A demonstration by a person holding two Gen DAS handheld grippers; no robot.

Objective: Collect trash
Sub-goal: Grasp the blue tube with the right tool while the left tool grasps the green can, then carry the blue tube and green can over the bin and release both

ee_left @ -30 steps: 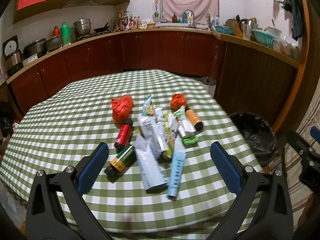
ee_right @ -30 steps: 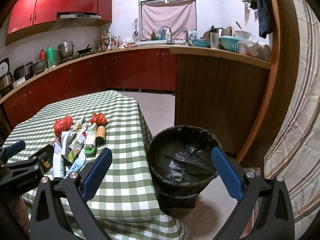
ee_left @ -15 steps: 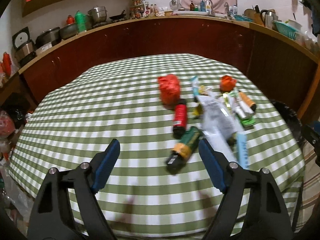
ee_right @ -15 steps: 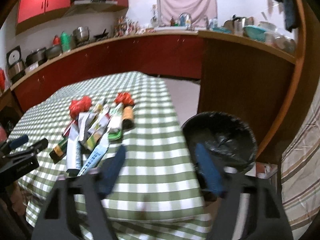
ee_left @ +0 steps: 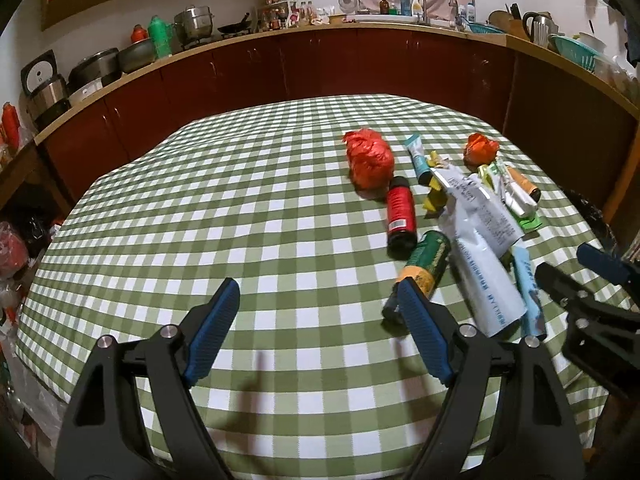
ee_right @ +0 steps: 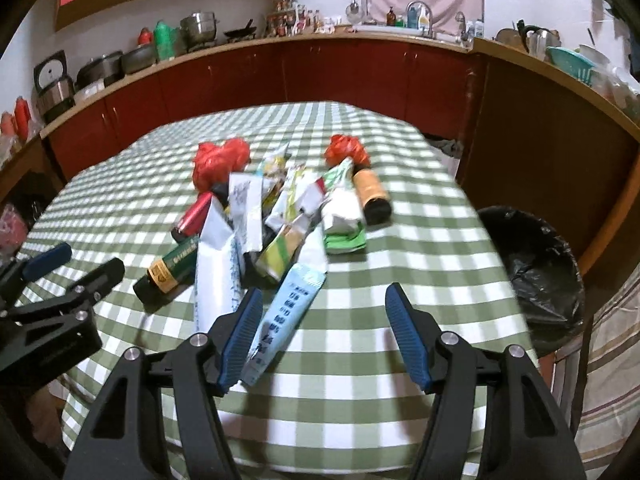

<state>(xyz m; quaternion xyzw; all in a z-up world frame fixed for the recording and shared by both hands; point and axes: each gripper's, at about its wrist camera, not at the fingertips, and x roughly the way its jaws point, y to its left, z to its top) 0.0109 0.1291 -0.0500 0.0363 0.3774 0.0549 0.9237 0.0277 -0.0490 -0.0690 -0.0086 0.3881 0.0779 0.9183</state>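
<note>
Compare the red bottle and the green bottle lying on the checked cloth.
The red bottle is plain red with a small white label; the green bottle is dark green with a yellow-orange band. The red bottle lies right by a crumpled red bag; the green bottle lies nearer the left gripper. Both lie on their sides with dark caps.

From where I sit, both wrist feeds show warm indoor light from overhead, a bit dim, with colours leaning red. The left feed is sharp; faint shadows of the left gripper [ee_left: 316,326] fall on the checked tablecloth [ee_left: 200,220] just beneath its fingers. The right feed is softer, with motion smear on the wrappers ahead of the right gripper [ee_right: 322,338]. Fisheye bending curves the counter [ee_right: 280,42], and the corners go black.
</note>
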